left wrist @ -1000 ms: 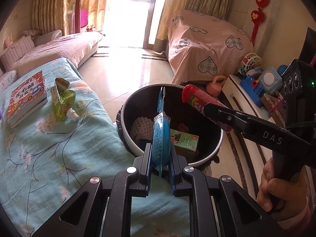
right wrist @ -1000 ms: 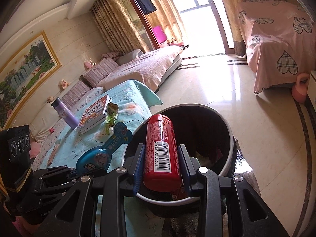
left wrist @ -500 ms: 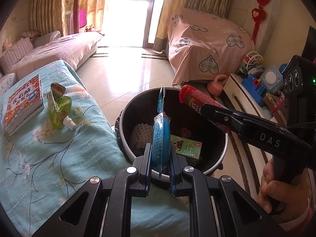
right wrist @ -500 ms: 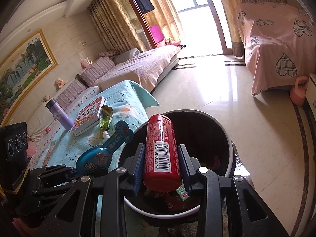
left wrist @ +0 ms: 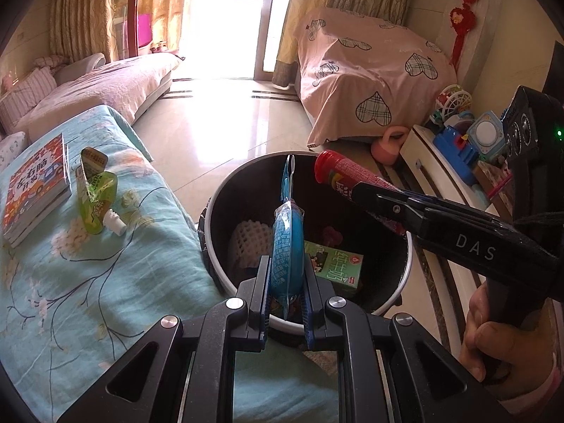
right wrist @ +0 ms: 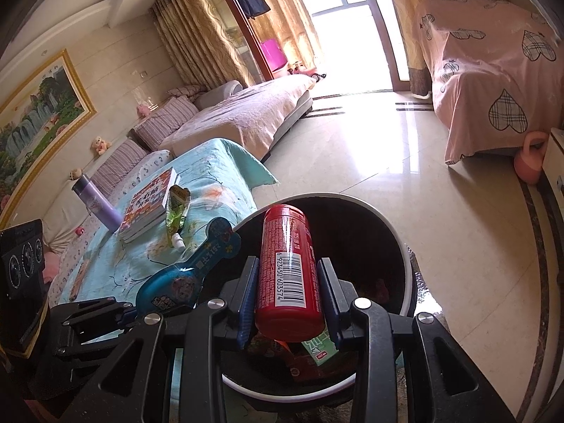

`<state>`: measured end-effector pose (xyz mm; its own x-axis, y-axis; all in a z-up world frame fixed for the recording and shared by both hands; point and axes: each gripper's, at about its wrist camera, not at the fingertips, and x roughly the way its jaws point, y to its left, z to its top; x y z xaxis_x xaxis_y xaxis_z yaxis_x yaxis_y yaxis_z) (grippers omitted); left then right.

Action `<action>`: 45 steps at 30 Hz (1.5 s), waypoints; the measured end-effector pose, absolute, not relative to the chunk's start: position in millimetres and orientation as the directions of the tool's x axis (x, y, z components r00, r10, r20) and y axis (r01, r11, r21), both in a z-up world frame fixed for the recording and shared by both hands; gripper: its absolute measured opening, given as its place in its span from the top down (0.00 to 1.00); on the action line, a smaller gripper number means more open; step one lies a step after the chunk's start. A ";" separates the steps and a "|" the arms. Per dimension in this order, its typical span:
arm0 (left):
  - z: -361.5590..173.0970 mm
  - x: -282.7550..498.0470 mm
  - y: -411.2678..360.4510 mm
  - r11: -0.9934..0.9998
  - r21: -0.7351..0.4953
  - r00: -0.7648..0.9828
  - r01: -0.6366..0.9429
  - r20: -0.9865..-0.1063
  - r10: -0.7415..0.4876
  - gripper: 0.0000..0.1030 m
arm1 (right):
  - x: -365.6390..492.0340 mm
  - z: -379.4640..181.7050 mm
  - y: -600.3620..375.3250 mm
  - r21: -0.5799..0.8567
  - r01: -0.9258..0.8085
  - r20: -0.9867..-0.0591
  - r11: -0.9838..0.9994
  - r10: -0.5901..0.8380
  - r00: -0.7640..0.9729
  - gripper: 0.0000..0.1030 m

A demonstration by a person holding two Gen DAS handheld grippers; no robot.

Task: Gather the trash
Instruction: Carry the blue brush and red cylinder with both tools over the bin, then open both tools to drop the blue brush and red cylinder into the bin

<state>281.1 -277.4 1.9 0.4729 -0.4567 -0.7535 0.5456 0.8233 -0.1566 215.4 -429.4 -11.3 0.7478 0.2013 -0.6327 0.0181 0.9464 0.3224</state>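
Left wrist view: the blue packet was pinched in the nearly shut left claw over the bin, the red tube clamped by the right claw at two o'clock; release was judged next.

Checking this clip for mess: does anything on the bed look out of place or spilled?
One thing: a squashed green drink pouch lies on the blue bedspread beside the book, uncollected trash. No spill shows around it.
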 end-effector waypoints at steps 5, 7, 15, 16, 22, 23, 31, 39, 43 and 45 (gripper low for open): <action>0.6 282.7 -281.7 0.823 -0.153 0.468 0.548 -0.759 -0.452 0.87 | 218.3 -13.3 -431.0 0.321 0.023 -0.638 0.947 0.198 0.744 0.67; 0.3 283.4 -283.5 0.824 -0.152 0.467 0.546 -0.761 -0.450 0.87 | 219.3 -13.7 -429.3 0.319 0.027 -0.640 0.947 0.194 0.743 0.67; -0.8 287.6 -287.5 0.823 -0.160 0.454 0.546 -0.769 -0.451 0.87 | 223.5 -17.6 -432.5 0.321 0.038 -0.647 0.946 0.190 0.738 0.67; -1.1 287.8 -287.7 0.822 -0.161 0.453 0.546 -0.769 -0.451 0.87 | 223.7 -18.4 -432.7 0.320 0.040 -0.649 0.947 0.188 0.737 0.67; -3.7 289.6 -288.8 0.822 -0.165 0.443 0.545 -0.776 -0.449 0.87 | 224.6 -22.3 -431.8 0.316 0.042 -0.661 0.948 0.188 0.726 0.67; -3.9 290.2 -289.1 0.822 -0.167 0.440 0.544 -0.778 -0.449 0.87 | 225.3 -23.2 -432.3 0.318 0.043 -0.664 0.947 0.191 0.723 0.67; 3.4 288.4 -280.5 0.832 -0.189 0.446 0.522 -0.771 -0.455 0.67 | 225.8 -24.3 -439.2 0.360 0.057 -0.666 0.931 0.213 0.715 0.61; 15.6 253.7 -236.4 0.866 -0.189 0.533 0.462 -0.721 -0.442 0.34 | 197.5 -1.9 -428.9 0.375 0.039 -0.618 0.926 0.218 0.756 0.31; 16.8 217.9 -198.7 0.886 -0.212 0.592 0.413 -0.677 -0.438 0.20 | 167.6 5.2 -414.3 0.398 0.028 -0.575 0.917 0.225 0.786 0.10; 14.8 200.5 -177.2 0.894 -0.234 0.609 0.383 -0.664 -0.435 0.19 | 154.7 6.4 -403.8 0.393 0.020 -0.566 0.919 0.225 0.793 0.06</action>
<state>200.5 -177.2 14.8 0.6089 -0.4346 -0.6636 0.3831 0.8936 -0.2337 154.7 -403.8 6.4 0.7927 0.2255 -0.5663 0.0195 0.9192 0.3933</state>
